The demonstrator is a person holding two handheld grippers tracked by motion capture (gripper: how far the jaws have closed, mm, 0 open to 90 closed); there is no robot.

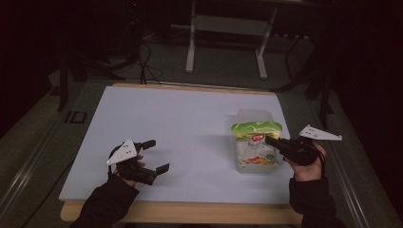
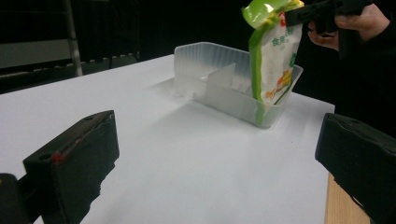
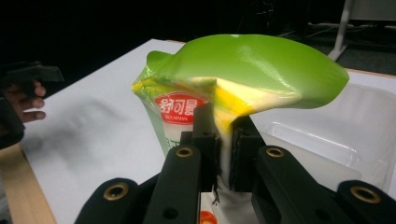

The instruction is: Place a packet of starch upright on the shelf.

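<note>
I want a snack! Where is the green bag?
The green bag stands in the near end of the clear tub, on the right of the white table in the high view, pinched near its top by the right gripper.

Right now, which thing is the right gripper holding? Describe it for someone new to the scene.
On the white table, look right to the clear plastic bin. Standing in its near end is a snack pouch pinched by the right gripper: green top, red logo, the only colourful thing there.
</note>
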